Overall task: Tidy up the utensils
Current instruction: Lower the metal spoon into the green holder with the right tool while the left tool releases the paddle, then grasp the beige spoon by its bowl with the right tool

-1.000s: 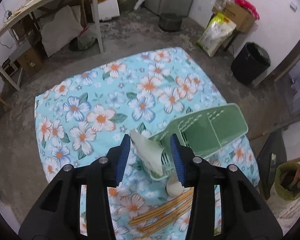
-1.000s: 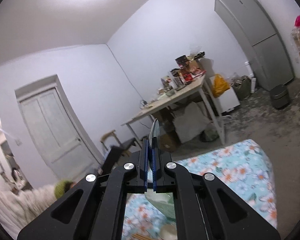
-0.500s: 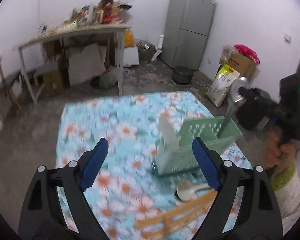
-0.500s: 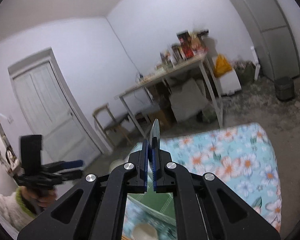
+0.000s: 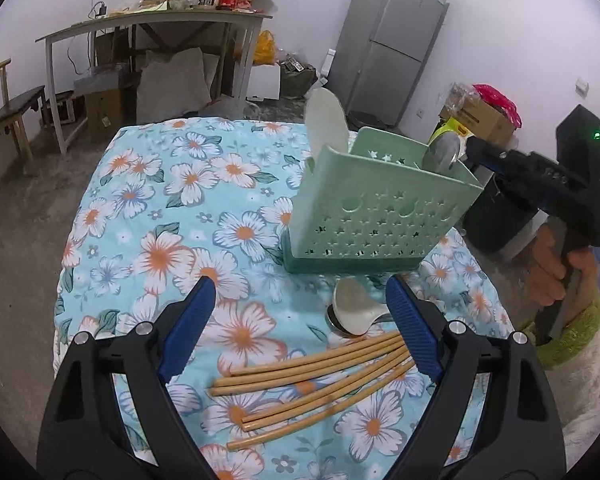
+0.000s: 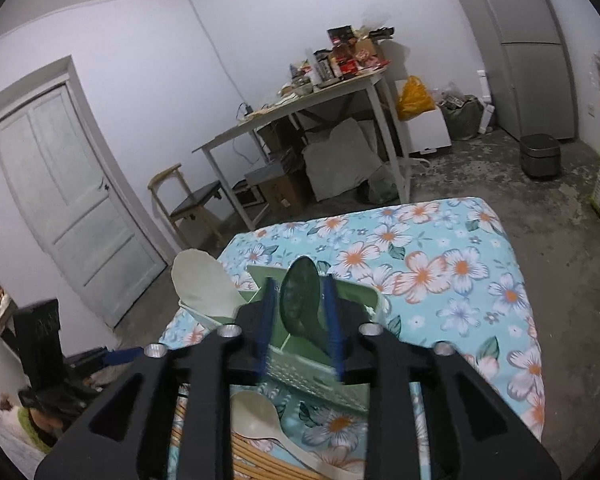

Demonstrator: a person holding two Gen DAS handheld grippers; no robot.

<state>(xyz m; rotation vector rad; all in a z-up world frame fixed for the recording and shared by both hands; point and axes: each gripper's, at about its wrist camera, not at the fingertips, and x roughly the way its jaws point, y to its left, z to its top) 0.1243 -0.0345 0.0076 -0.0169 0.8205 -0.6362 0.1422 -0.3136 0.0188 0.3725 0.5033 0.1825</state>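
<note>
Floral-clothed table (image 5: 148, 208): we find the green caddy (image 5: 376, 216) upright toward its right edge. Our left gripper (image 5: 300, 320), jaws spread wide and empty, hovers over the near edge. Our right gripper (image 6: 300, 320), jaws parted, flanks the metal spoon (image 6: 300, 300) standing in the caddy; contact unclear. A white rice paddle (image 5: 326, 124) also stands there. Only the left view shows the bamboo chopsticks (image 5: 316, 384) fully, beside the ceramic spoon (image 5: 354, 306).
</note>
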